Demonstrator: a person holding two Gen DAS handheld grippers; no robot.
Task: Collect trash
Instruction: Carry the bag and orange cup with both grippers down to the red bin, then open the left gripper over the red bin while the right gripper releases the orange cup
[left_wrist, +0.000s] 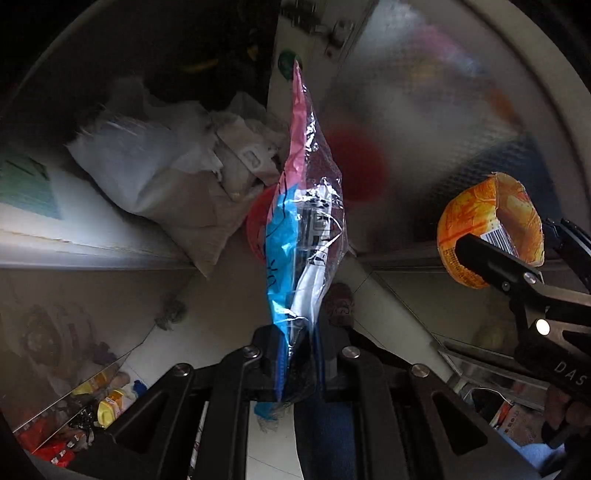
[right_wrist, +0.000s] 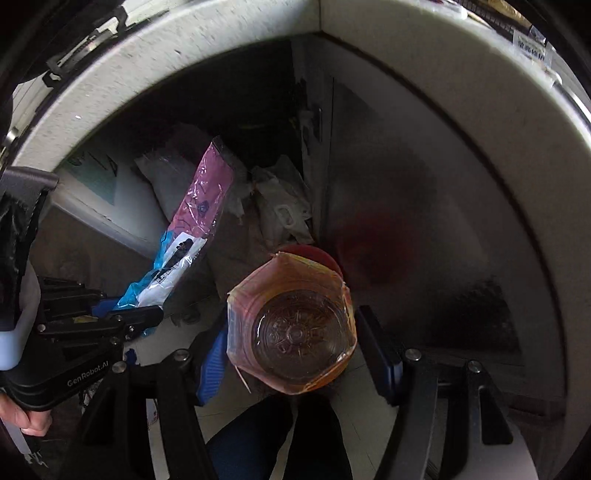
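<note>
Two grips: left gripper jaws clamp a pink-blue plastic wrapper; right gripper jaws pinch an orange-labelled cup. Behind, upper-centre, the bin's contents blur.

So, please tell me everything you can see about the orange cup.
The orange cup is a crumpled plastic tub with a clear embossed bottom, an orange printed wrap and a barcode. It looks empty. The right gripper clamps its sides, bottom toward that camera and torn open mouth facing away, over a red bin.
</note>
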